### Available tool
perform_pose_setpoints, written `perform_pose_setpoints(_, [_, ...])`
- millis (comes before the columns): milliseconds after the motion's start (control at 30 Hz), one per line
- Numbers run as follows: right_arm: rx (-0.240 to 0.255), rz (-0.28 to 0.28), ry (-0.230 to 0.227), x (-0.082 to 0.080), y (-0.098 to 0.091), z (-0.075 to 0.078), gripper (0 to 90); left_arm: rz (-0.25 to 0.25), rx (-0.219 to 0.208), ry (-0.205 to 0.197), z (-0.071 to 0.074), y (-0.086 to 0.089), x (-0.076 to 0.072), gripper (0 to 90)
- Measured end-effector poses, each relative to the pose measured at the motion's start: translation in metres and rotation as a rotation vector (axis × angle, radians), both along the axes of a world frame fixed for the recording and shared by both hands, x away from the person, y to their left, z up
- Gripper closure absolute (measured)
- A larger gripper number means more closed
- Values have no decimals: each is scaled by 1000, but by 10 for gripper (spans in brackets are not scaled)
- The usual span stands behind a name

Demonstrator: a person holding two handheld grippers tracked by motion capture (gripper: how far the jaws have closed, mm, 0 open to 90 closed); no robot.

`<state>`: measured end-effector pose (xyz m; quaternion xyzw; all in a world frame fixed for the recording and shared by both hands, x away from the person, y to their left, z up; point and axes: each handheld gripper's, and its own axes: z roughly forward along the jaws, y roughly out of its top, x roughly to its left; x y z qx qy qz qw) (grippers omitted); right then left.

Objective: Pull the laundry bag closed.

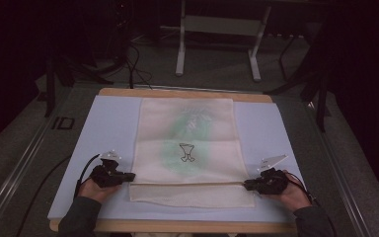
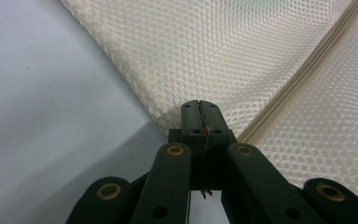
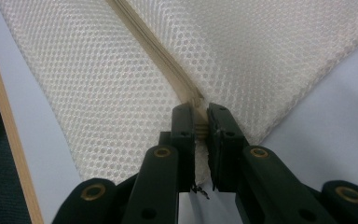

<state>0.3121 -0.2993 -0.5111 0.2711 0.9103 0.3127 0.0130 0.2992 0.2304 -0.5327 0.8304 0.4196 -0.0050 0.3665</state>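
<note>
Inspecting the mesh bag (image 1: 187, 143) at frame centre, we find its zipper seam (image 1: 187, 183) running left to right between both hands; left gripper (image 1: 128, 176) and right gripper (image 1: 248, 185) each stand clamped on one end.

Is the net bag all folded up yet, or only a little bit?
Only a little. The mesh bag lies flat on the blue mat, with one fold showing near its front edge. In hand: the left gripper and right gripper pinch the two ends of that fold. Most of the bag, drawing included, is not yet folded.
</note>
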Motion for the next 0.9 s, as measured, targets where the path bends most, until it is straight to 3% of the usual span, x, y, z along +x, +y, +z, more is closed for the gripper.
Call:
perform_pose_setpoints(67, [3, -4, -8, -2, 1, 3, 802, 3, -14, 2, -1, 1, 0, 900])
perform_pose_setpoints(200, [11, -20, -30, -3, 0, 8, 754, 2, -2, -6, 0, 0, -1, 900])
perform_pose_setpoints(300, [66, -67, -52, -2, -7, 14, 739, 3, 13, -22, 1, -2, -2, 900])
perform_pose_setpoints(467, [85, -121, -72, -1, -13, 13, 720, 1, -39, -39, 4, 2, -3, 900])
perform_pose_setpoints(633, [106, -150, -85, 1, -14, 12, 710, 28, -69, -92, 11, 6, -5, 900])
perform_pose_setpoints(800, [122, -185, -109, 1, -14, 12, 705, 103, -21, -129, 12, 13, -6, 900])
perform_pose_setpoints(900, [146, -218, -118, 2, -16, 10, 703, 166, 33, -147, 10, 18, -5, 899])
